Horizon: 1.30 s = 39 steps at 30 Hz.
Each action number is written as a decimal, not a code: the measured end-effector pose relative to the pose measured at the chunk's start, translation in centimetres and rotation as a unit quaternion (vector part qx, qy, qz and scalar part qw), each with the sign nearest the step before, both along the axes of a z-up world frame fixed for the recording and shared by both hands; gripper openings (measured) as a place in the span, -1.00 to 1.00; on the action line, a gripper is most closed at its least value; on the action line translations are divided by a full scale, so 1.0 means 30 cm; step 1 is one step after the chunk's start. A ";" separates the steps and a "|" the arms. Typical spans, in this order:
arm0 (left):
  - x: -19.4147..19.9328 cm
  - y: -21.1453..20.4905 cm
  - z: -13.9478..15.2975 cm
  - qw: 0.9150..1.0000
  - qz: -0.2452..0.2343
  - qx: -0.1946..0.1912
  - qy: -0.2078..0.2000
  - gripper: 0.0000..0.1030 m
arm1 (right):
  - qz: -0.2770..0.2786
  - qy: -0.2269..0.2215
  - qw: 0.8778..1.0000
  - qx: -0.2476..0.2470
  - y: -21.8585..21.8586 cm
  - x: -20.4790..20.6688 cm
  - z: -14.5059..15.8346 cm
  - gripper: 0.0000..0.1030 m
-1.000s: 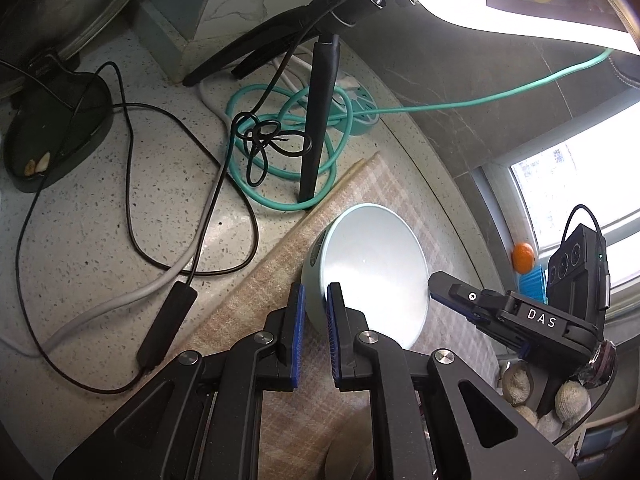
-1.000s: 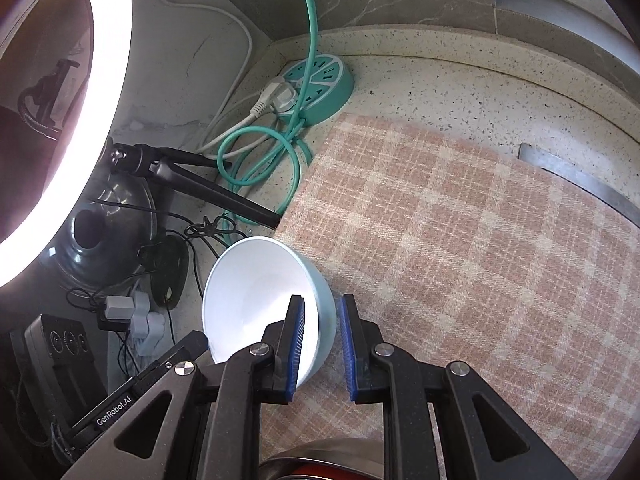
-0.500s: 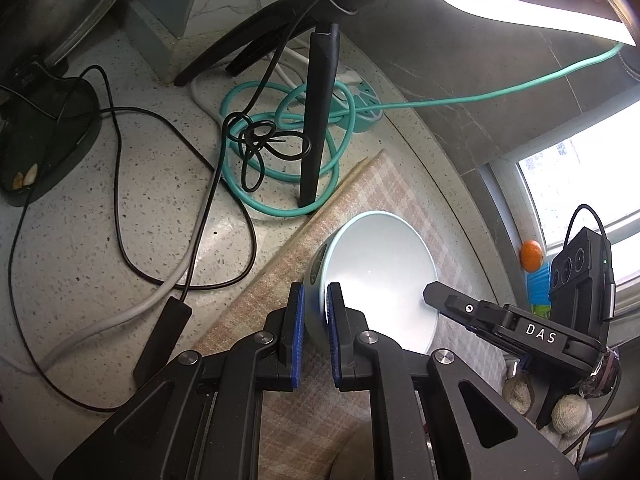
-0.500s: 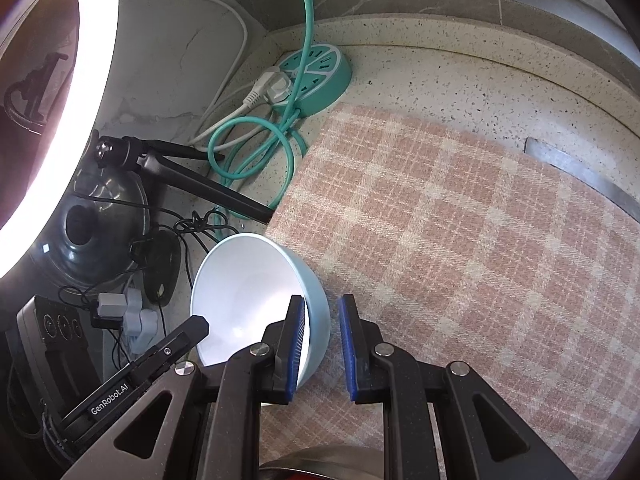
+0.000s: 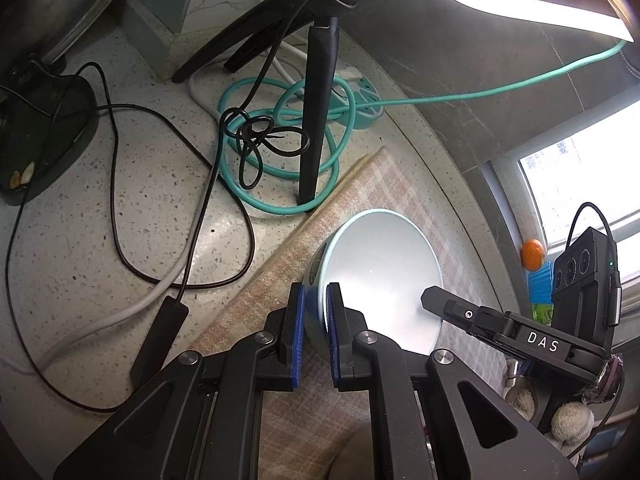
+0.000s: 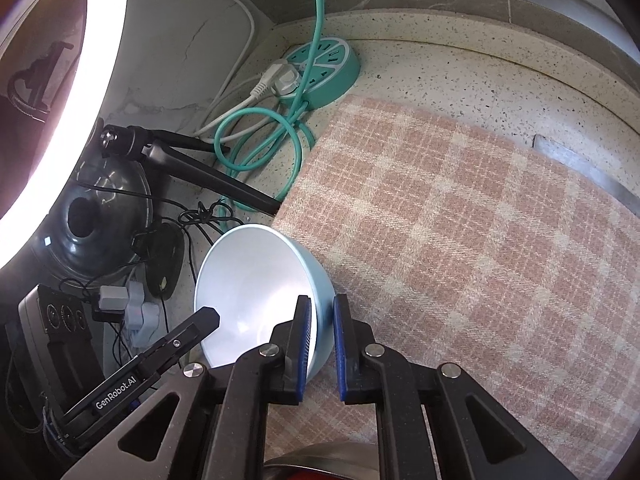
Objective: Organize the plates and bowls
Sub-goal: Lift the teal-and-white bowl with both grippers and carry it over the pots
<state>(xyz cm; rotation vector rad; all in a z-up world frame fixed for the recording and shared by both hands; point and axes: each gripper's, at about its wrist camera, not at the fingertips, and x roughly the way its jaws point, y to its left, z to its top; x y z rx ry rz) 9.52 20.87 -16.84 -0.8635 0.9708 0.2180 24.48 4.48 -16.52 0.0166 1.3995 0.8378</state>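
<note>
A pale blue bowl (image 5: pixel 380 272) rests tilted at the edge of the plaid mat (image 5: pixel 360 200). My left gripper (image 5: pixel 316 296) is shut on the bowl's near-left rim, one blue pad inside and one outside. In the right wrist view the same bowl (image 6: pixel 256 276) lies at lower left, and my right gripper (image 6: pixel 320 308) is closing its jaws on the opposite rim, with the wall pinched between the pads. Each view shows the other gripper's black fingertip (image 5: pixel 432 296) (image 6: pixel 206 318) reaching over the bowl.
Left of the mat (image 6: pixel 460 220), a teal power strip (image 6: pixel 320 68), coiled teal cable (image 5: pixel 280 200), black wires and a tripod leg (image 5: pixel 316 120) crowd the speckled counter. A dark pot lid (image 6: pixel 104 216) sits further left. A metal rim (image 6: pixel 320 460) shows below my right gripper.
The right gripper's pads have drawn closer together onto the bowl's wall. The left gripper keeps its hold, and the bowl has barely shifted.
</note>
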 end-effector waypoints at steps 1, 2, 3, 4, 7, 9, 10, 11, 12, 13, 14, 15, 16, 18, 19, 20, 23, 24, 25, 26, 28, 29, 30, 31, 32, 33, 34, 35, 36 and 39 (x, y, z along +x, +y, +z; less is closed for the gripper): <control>-0.002 0.000 0.001 1.000 0.001 -0.002 0.000 -0.83 | 0.000 0.001 1.000 0.001 -0.002 0.000 0.003 -0.81; -0.004 0.000 0.004 1.000 0.001 -0.002 -0.001 -0.83 | 0.000 0.002 1.000 0.002 -0.005 0.000 0.007 -0.81; -0.005 -0.002 0.007 1.000 0.000 -0.002 -0.001 -0.83 | 0.000 0.002 1.000 0.003 -0.007 -0.001 0.010 -0.81; -0.008 -0.003 0.010 1.000 0.000 -0.002 -0.002 -0.83 | 0.000 0.001 1.000 0.003 -0.010 -0.003 0.015 -0.81; -0.013 -0.011 0.027 1.000 -0.002 0.000 -0.007 -0.83 | -0.001 -0.002 1.000 0.005 -0.020 -0.009 0.029 -0.81; -0.017 -0.016 0.040 1.000 -0.004 0.001 -0.010 -0.83 | -0.003 -0.002 1.000 0.009 -0.028 -0.011 0.039 -0.81; -0.019 -0.019 0.045 1.000 -0.005 0.000 -0.011 -0.83 | -0.004 -0.002 1.000 0.010 -0.031 -0.013 0.044 -0.81; -0.022 -0.021 0.051 1.000 -0.006 0.001 -0.013 -0.83 | -0.005 -0.002 1.000 0.012 -0.036 -0.016 0.050 -0.81; -0.024 -0.023 0.057 1.000 -0.007 0.002 -0.014 -0.83 | -0.006 -0.002 1.000 0.013 -0.041 -0.019 0.056 -0.81; -0.028 -0.026 0.062 1.000 -0.008 0.002 -0.015 -0.83 | -0.007 -0.002 1.000 0.015 -0.045 -0.022 0.062 -0.81; -0.030 -0.030 0.068 1.000 -0.008 0.002 -0.017 -0.83 | -0.008 -0.002 1.000 0.017 -0.050 -0.026 0.068 -0.81; -0.033 -0.032 0.074 1.000 -0.009 0.002 -0.018 -0.83 | -0.008 -0.003 1.000 0.018 -0.056 -0.029 0.075 -0.81; -0.035 -0.035 0.078 1.000 -0.011 0.002 -0.020 -0.83 | -0.009 -0.004 1.000 0.019 -0.061 -0.032 0.082 -0.81; -0.038 -0.038 0.088 1.000 -0.012 0.003 -0.022 -0.83 | -0.010 -0.006 1.000 0.022 -0.073 -0.039 0.098 -0.81; -0.039 -0.039 0.092 1.000 -0.013 0.002 -0.023 -0.83 | -0.010 -0.007 1.000 0.024 -0.079 -0.043 0.105 -0.81; -0.040 -0.042 0.098 1.000 -0.014 0.003 -0.025 -0.83 | -0.010 -0.008 1.000 0.025 -0.081 -0.046 0.111 -0.81; -0.050 -0.051 0.111 0.999 -0.016 0.005 -0.028 -0.83 | -0.013 -0.009 0.999 0.030 -0.096 -0.056 0.129 -0.81; -0.053 -0.054 0.118 0.999 -0.018 0.006 -0.030 -0.83 | -0.014 -0.009 0.999 0.032 -0.101 -0.058 0.136 -0.81; -0.057 -0.058 0.126 0.999 -0.019 0.008 -0.032 -0.83 | -0.015 -0.009 0.999 0.033 -0.105 -0.060 0.141 -0.81; -0.060 -0.061 0.132 0.999 -0.020 0.009 -0.033 -0.83 | -0.016 -0.009 0.999 0.036 -0.110 -0.062 0.147 -0.81; -0.065 -0.066 0.146 0.999 -0.022 0.010 -0.037 -0.83 | -0.018 -0.008 0.999 0.040 -0.119 -0.068 0.160 -0.81; -0.066 -0.069 0.153 0.999 -0.024 0.012 -0.038 -0.83 | -0.019 -0.009 0.999 0.041 -0.124 -0.071 0.166 -0.81; -0.068 -0.074 0.159 0.999 -0.025 0.012 -0.040 -0.83 | -0.020 -0.009 0.999 0.043 -0.130 -0.074 0.172 -0.81; -0.071 -0.077 0.165 0.999 -0.026 0.013 -0.042 -0.83 | -0.021 -0.009 0.999 0.045 -0.136 -0.077 0.178 -0.81; -0.074 -0.081 0.171 0.999 -0.028 0.013 -0.043 -0.83 | -0.023 -0.009 0.999 0.047 -0.143 -0.080 0.185 -0.81; -0.076 -0.085 0.177 0.998 -0.030 0.013 -0.045 -0.83 | -0.024 -0.009 0.998 0.050 -0.150 -0.082 0.192 -0.81; -0.078 -0.089 0.182 0.998 -0.031 0.012 -0.046 -0.83 | -0.027 -0.008 0.998 0.053 -0.159 -0.085 0.198 -0.81; -0.081 -0.094 0.188 0.998 -0.033 0.012 -0.048 -0.83 | -0.029 -0.008 0.998 0.056 -0.169 -0.089 0.204 -0.81; -0.083 -0.100 0.194 0.998 -0.036 0.013 -0.050 -0.83 | -0.031 -0.009 0.998 0.058 -0.178 -0.094 0.210 -0.81; -0.091 -0.119 0.210 0.997 -0.044 0.016 -0.055 -0.83 | -0.034 -0.013 0.997 0.062 -0.204 -0.107 0.229 -0.81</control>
